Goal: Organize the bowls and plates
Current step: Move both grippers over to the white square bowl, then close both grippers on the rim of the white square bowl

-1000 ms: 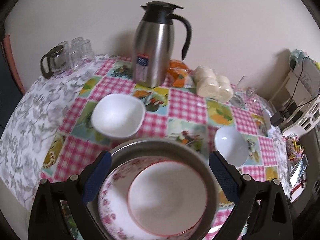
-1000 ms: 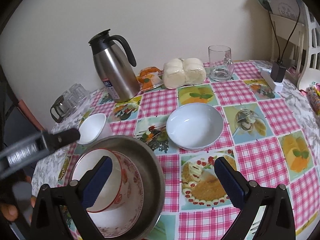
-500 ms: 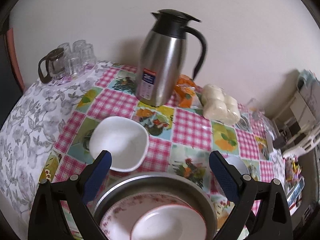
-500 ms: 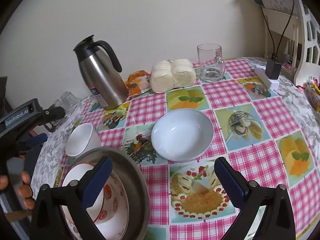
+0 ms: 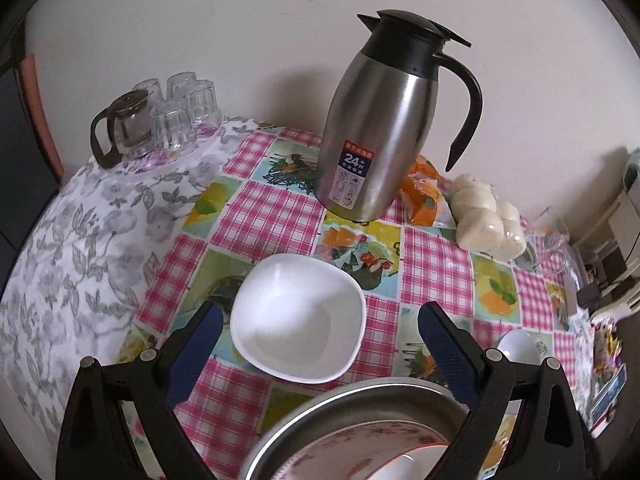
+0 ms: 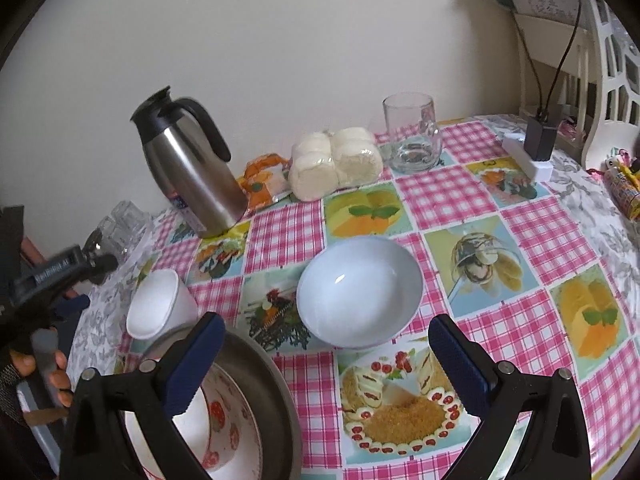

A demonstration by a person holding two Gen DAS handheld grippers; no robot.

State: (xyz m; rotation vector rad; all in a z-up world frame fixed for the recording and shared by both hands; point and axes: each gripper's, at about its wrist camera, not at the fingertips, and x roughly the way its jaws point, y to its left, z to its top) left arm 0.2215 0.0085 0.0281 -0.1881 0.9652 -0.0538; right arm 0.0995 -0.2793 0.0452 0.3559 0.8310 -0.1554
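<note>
A squarish white bowl [image 5: 298, 320] sits on the checked tablecloth, between the fingers of my open, empty left gripper [image 5: 318, 330]; it also shows in the right wrist view [image 6: 158, 309]. A round white bowl [image 6: 359, 290] lies just ahead of my open, empty right gripper [image 6: 326, 344]; it shows in the left wrist view [image 5: 518, 350] too. A metal pan [image 6: 260, 400] at the near edge holds a flowered plate [image 6: 234, 436] and a red-rimmed bowl [image 6: 188, 424]; the pan also shows in the left wrist view [image 5: 360, 412].
A steel jug [image 5: 374, 132] stands at the back, with an orange packet [image 5: 424, 196] and wrapped buns [image 6: 334, 162] beside it. A glass mug [image 6: 412, 138] and a charger block [image 6: 538, 142] are back right. Glasses and a small pot [image 5: 160, 124] stand back left.
My left gripper has drawn away from the pan toward the squarish bowl, which now lies between its fingers. My right gripper has shifted right toward the round bowl. Both stayed open.
</note>
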